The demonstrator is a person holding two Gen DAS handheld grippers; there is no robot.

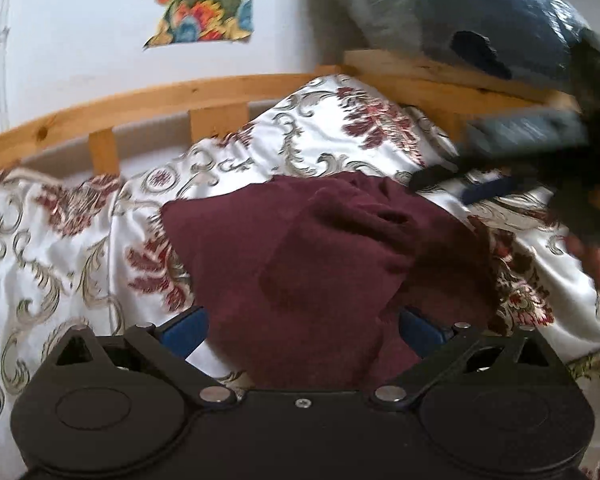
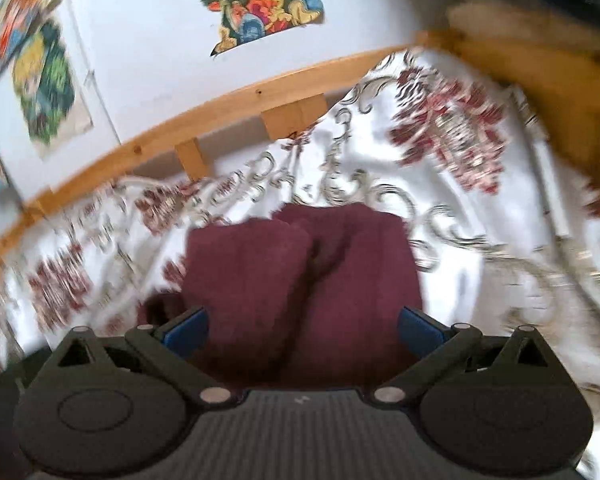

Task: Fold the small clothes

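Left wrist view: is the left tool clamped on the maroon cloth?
No. The left tool stands wide open, with the maroon cloth lying loose between its blue fingers.

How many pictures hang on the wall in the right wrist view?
3: one picture above the bed rail, two at the left. More may be cut off at the left edge.

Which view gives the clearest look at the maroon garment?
The left wrist view: the maroon garment is sharp there, its folds and edges readable on the bedspread. The right wrist view shows it centred but motion-blurred.
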